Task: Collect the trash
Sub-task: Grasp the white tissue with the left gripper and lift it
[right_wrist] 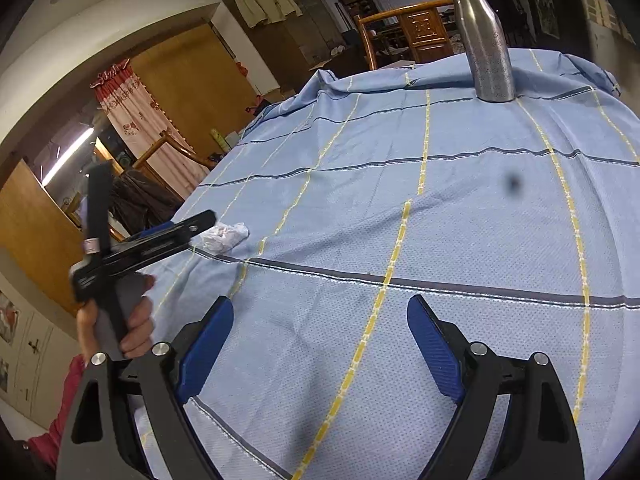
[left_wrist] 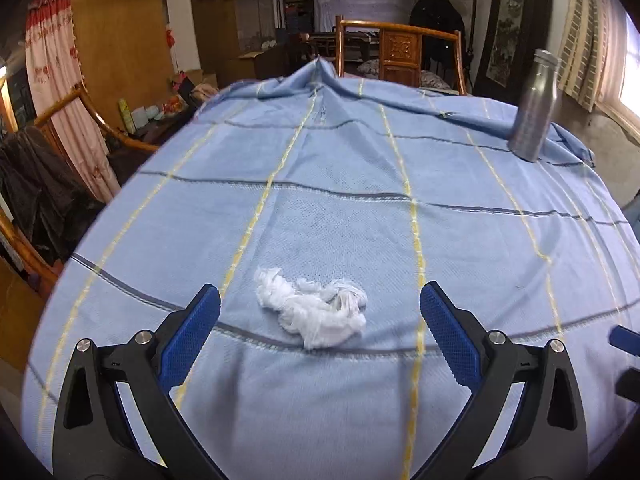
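A crumpled white tissue (left_wrist: pixel 312 312) lies on the blue checked tablecloth (left_wrist: pixel 340 208), between and just ahead of the blue fingers of my left gripper (left_wrist: pixel 320 300), which is open wide and touches nothing. In the right wrist view the same tissue (right_wrist: pixel 224 237) lies at the left, with the left gripper (right_wrist: pixel 200 224) reaching to it from the side. My right gripper (right_wrist: pixel 320 312) is open and empty over bare cloth near the table's front edge.
A tall steel bottle (left_wrist: pixel 534 108) stands upright at the far right of the table and shows in the right wrist view (right_wrist: pixel 486 40). Wooden chairs (left_wrist: pixel 400 52) stand behind the table and another at the left (left_wrist: pixel 80 112). The cloth is bunched at the far edge.
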